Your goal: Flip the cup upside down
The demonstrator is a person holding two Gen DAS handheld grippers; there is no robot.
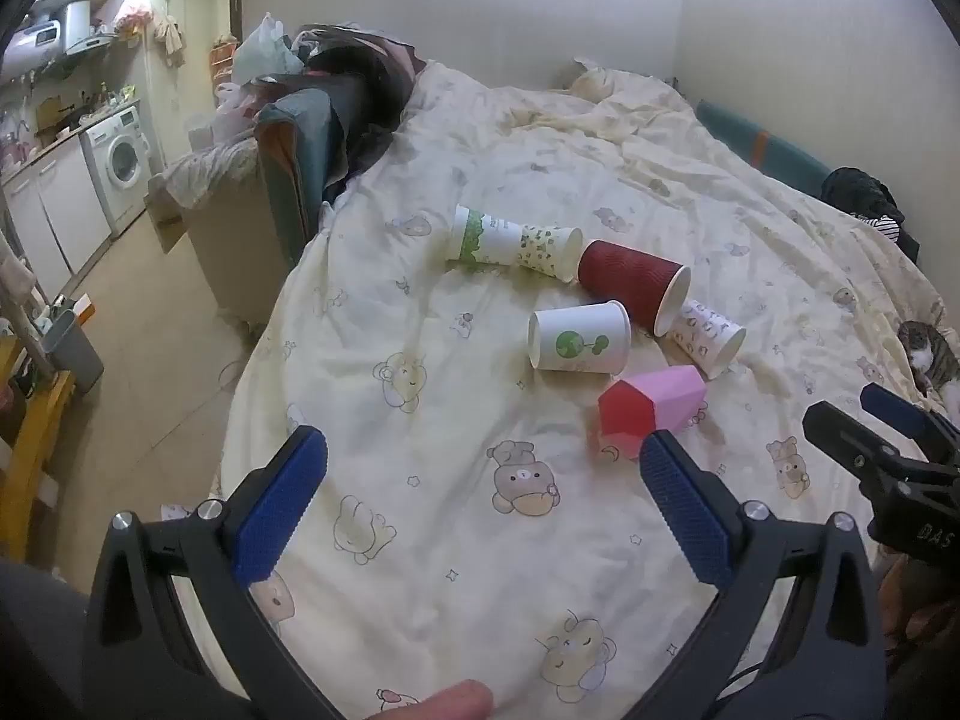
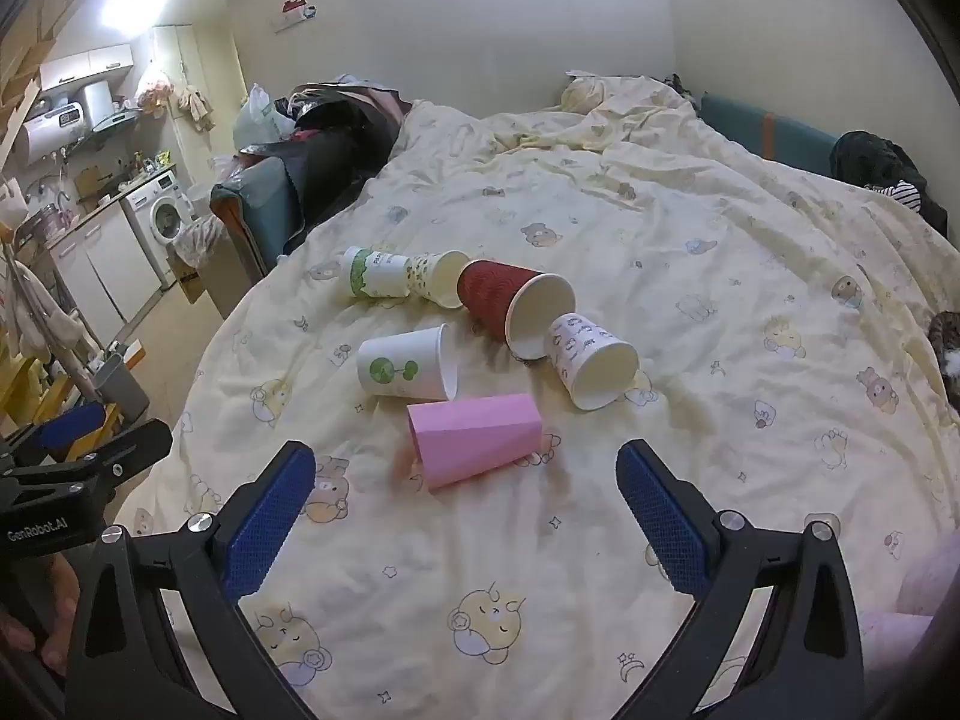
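Observation:
Several paper cups lie on their sides on a cream bear-print duvet. A pink faceted cup is nearest. Behind it lie a white cup with a green tree print, a dark red ribbed cup, a small white patterned cup, and a green-and-white nested pair. My left gripper is open and empty, just short of the pink cup. My right gripper is open and empty, in front of the pink cup.
The bed's left edge drops to a tiled floor with a grey bin and washing machine. A cat lies at the right edge. Clothes and bags pile at the far left of the bed.

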